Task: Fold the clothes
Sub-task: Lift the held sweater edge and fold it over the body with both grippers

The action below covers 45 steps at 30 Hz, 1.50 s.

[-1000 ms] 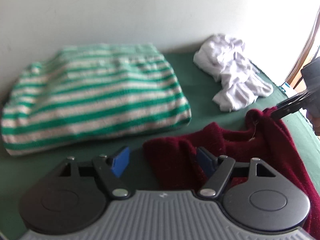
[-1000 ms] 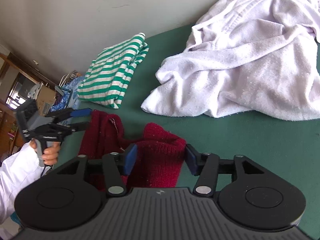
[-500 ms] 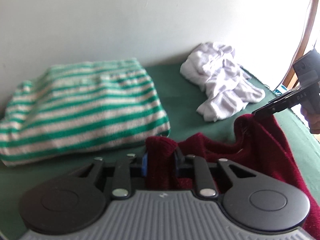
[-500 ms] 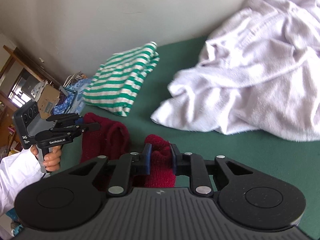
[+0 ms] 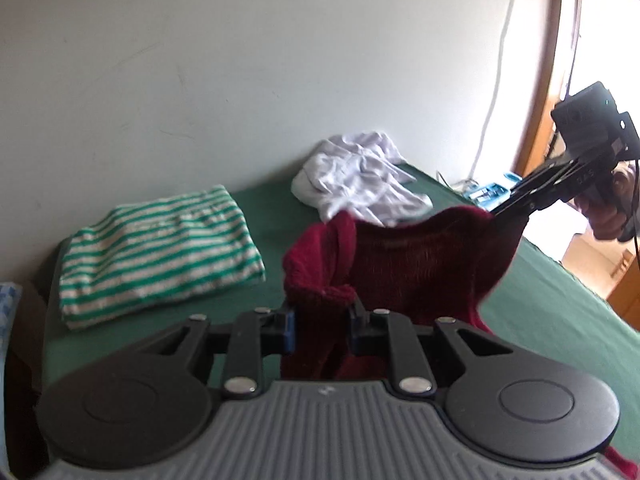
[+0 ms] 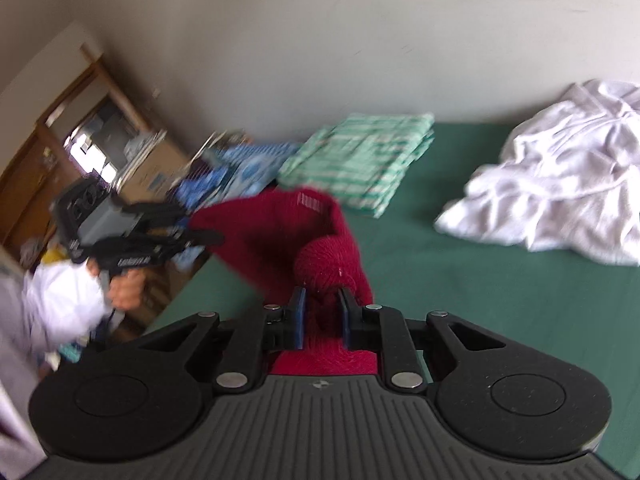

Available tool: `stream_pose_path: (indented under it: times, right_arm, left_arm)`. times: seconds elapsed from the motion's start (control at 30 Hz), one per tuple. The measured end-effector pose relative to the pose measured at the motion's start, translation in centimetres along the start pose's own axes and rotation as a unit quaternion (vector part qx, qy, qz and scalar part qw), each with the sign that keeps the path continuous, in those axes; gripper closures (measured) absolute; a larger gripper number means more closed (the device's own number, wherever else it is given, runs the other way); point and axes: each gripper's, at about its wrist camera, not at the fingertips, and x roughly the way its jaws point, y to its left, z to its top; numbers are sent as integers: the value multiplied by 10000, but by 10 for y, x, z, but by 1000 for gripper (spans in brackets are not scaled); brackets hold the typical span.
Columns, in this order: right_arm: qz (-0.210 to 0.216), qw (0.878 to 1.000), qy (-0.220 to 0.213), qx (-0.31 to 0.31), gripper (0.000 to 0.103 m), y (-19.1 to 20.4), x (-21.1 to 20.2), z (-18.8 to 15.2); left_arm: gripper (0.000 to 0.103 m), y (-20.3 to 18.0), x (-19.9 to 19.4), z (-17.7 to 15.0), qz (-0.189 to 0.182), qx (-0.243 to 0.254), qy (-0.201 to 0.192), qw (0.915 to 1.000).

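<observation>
Left gripper (image 5: 322,330): mine, jaws nearly together, pinching a bunched fold of the maroon knit garment (image 5: 404,264)
Right gripper (image 6: 322,322): mine, jaws closing, a thick wad of the same knit pressed between the pads
Garment position: lifted clear of the green surface (image 5: 560,300), strung between my two grippers, the rest hanging below them
Reason for hold, judged: two separated grips along one edge let the knit hang and open out before it is laid flat for folding
Surface: green-covered, bed or worktop I cannot tell; its far edge meets the wall
Striped green-and-white garment (image 5: 156,248): folded, near the far left corner, looks finished
White garment (image 5: 360,176): crumpled heap near the far right corner, judged not yet folded
Label on knit: small pale tag (image 6: 310,202) inside the upper edge, printing too blurred to read
Writing on grippers: pale lettering on each gripper body, not legible here
Risk, judged: thick knit may slip from a bunched grip
</observation>
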Motion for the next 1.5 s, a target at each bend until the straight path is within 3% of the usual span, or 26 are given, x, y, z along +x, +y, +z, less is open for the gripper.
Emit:
stream_pose_path:
  times: [0.03, 0.17, 0.27, 0.33, 0.43, 0.5, 0.53, 0.57, 0.63, 0.7, 0.77, 0.83, 0.87, 0.9, 0.97, 1.07, 1.17, 1.33, 1.4, 1.5]
  right_arm:
    - [-7, 9999, 113, -31, 97, 8, -1, -10]
    - [-99, 9983, 579, -22, 98, 31, 6, -54]
    - [-236, 9959, 859, 124, 97, 35, 26, -86]
    - [-452, 9938, 1012, 109, 97, 39, 40, -104]
    - [-1036, 9867, 1252, 5, 89, 47, 48, -117]
    - [-1414, 9852, 891, -377, 88, 65, 39, -114]
    - [-1598, 9831, 655, -609, 80, 76, 33, -111]
    - [-1768, 9790, 412, -925, 60, 90, 29, -109]
    - [-1926, 9680, 137, -1604, 38, 115, 35, -107]
    - [-2149, 9497, 215, -2268, 41, 133, 58, -111]
    - [-2611, 9215, 253, -2864, 53, 139, 86, -119]
    - [-2902, 9035, 298, -3141, 60, 134, 110, -124]
    - [-2909, 9051, 337, -3084, 69, 129, 114, -123]
    - [-2888, 9091, 372, -2978, 76, 125, 116, -120]
    - [-2760, 9190, 309, -2798, 93, 126, 106, -117]
    - [-2602, 9169, 397, -3000, 95, 139, 76, -123]
    - [-2566, 9103, 928, -3112, 96, 136, 63, -144]
    - [-2498, 9099, 1414, -2997, 100, 119, 79, -176]
    - [-2543, 9072, 1394, -3049, 99, 121, 84, -182]
    - [-2583, 9162, 1066, -2871, 98, 129, 64, -164]
  left_arm:
    - [83, -5, -7, -8, -7, 22, 78, 10000]
    - [83, -31, -22, -47, -227, 134, 468, 9986]
    - [82, -55, -15, -79, -253, 544, 834, 9947]
    - [82, -72, -9, -100, -253, 853, 1085, 9901]
    - [79, -85, -3, -123, -111, 1392, 1319, 9814]
    - [74, -86, -6, -124, -21, 1608, 1266, 9788]
    - [72, -85, -8, -122, 7, 1616, 1251, 9789]
    - [70, -84, -10, -120, 57, 1640, 1233, 9787]
    - [71, -85, -12, -116, 204, 1765, 1160, 9772]
    - [70, -86, -15, -111, 339, 1884, 1071, 9757]
    - [68, -89, -20, -104, 431, 1949, 963, 9751]
    - [57, -93, -25, -99, 487, 2086, 849, 9731]
    - [46, -96, -25, -97, 512, 2191, 799, 9711]
    - [42, -98, -25, -96, 535, 2257, 774, 9697]
    - [43, -100, -21, -95, 580, 2326, 761, 9679]
    - [57, -99, -14, -101, 682, 2393, 889, 9645]
    - [66, -95, -6, -114, 829, 2457, 1153, 9589]
    - [67, -99, 3, -125, 954, 2824, 1208, 9469]
    - [79, -105, 7, -125, 997, 3058, 1222, 9389]
    - [82, -107, 3, -128, 971, 3373, 1268, 9278]
